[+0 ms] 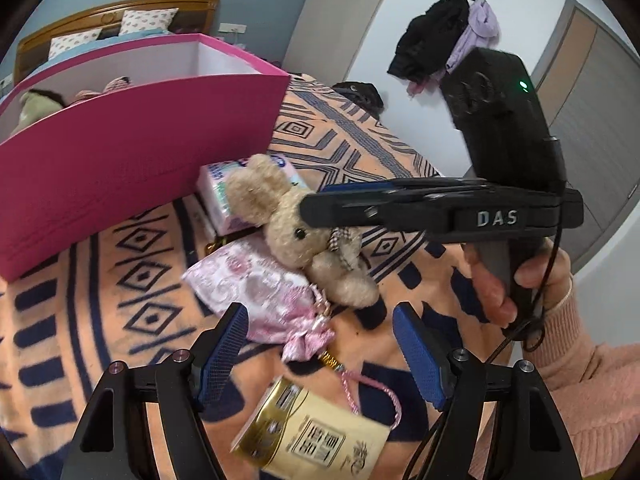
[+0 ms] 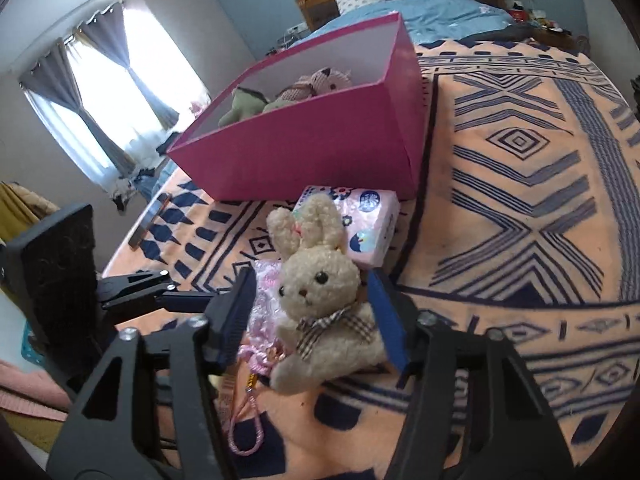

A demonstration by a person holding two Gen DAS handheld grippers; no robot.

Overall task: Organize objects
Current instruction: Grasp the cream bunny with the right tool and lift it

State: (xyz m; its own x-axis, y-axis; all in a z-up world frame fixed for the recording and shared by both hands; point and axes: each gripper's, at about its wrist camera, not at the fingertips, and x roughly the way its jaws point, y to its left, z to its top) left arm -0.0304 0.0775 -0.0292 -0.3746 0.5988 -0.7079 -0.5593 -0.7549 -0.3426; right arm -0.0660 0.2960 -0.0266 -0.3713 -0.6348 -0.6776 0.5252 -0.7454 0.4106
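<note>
So the bunny plush [image 2: 320, 300] is a curly beige thing with long ears, black bead eyes and a plaid bow at the neck. It's lying on the orange blanket [image 2: 520, 240] with navy geometric patterns, partly on top of a pink satin pouch [image 1: 256, 288] and just near of a pink tissue pack [image 2: 368, 224].

The right claw [image 2: 312, 316] is spread wide with the bunny sitting between its blue pads; can't tell if either pad actually touches the fur. The left claw [image 1: 320, 356] is spread too, hovering over the pouch's gathered end and pink cord, with a gold packet [image 1: 312, 436] just near of it.

The pink box [image 2: 320, 140] sits just beyond the tissue pack, top open, with a couple of plush toys [image 2: 288, 92] already inside. To the right of the bunny the blanket is wide open. The left is tighter, what with the pouch, cord and left claw crowding in.
</note>
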